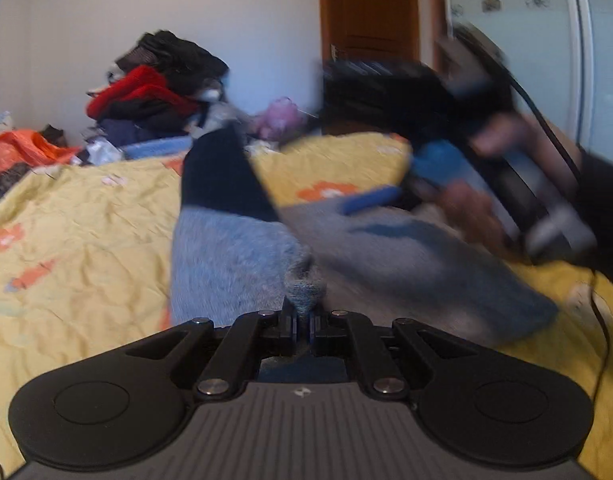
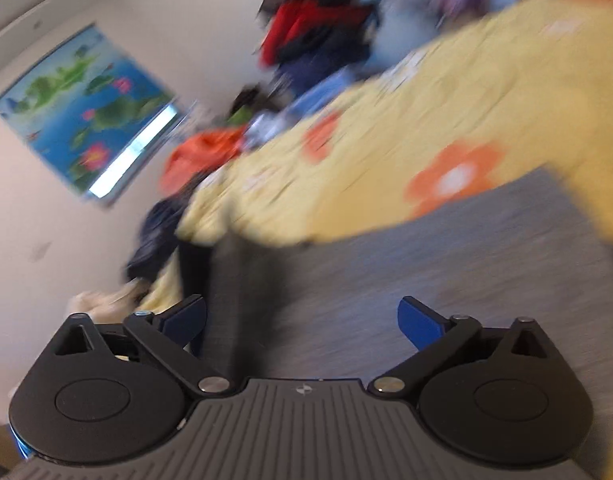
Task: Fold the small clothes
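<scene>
The left gripper (image 1: 303, 316) is pinched tight on a bunched fold of the grey sock (image 1: 242, 256), whose dark navy cuff (image 1: 222, 176) stands up from the yellow flowered bed (image 1: 86, 216), probably so that end can be carried over to make the fold. The right gripper (image 2: 302, 320) has its blue pads (image 2: 420, 322) spread wide with nothing between them, poised low over the grey fabric; I would guess it has let go so the left can do the carrying.
</scene>
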`<state>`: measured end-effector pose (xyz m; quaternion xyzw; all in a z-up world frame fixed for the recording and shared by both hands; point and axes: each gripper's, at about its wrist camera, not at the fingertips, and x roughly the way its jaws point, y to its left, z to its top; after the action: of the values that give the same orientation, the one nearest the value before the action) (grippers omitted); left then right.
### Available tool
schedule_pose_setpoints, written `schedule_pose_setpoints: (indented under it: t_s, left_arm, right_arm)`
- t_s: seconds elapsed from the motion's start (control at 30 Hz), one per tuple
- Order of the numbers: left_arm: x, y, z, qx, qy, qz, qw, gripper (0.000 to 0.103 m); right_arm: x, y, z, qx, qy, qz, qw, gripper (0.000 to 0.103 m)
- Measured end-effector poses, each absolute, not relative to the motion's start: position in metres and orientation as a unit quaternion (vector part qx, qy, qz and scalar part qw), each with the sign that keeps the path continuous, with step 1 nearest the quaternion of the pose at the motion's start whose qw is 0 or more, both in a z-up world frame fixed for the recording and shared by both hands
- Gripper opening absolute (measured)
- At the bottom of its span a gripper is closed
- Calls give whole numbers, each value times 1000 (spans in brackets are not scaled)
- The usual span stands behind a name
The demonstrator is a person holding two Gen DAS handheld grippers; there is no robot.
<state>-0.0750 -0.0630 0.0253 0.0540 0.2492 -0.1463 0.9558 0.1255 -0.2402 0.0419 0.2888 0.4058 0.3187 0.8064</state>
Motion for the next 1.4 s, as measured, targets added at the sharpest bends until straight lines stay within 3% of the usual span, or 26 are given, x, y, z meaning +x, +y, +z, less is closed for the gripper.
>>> schedule_pose_setpoints:
  t_s: [0.23,0.8,0.83,0.87,0.9,0.93,1.27,1.4]
  left_arm:
    - [-83,-55,17,33,270,-154,950,5]
    - [-84,-44,27,17,267,-158,950,5]
    - [-84,-47,27,22,268,-157,950,5]
    - [-83,-49,27,26,268,-157,950,5]
    - [-82,-50,27,30,268,-155,950,5]
    - [-80,-53,27,34,269,-153,950,5]
    - [-74,-140,51,37,249,-260,932,5]
    - [-66,-175,33,33,289,-295,910,5]
  right_arm:
    - [157,-195,28,239,452,300,806,98]
    - [160,-222,22,254,463,286,800,95]
    - [162,-216,22,246,463,285,802,90]
    - [164,-210,22,227,462,279,810,65]
    - [167,-204,22,198,465,263,822,21]
    - [169,-201,22,177,463,256,830,15]
    - [148,-297,81,153,383,273,869,13]
    - [142,-351,65,156,402,229,873,13]
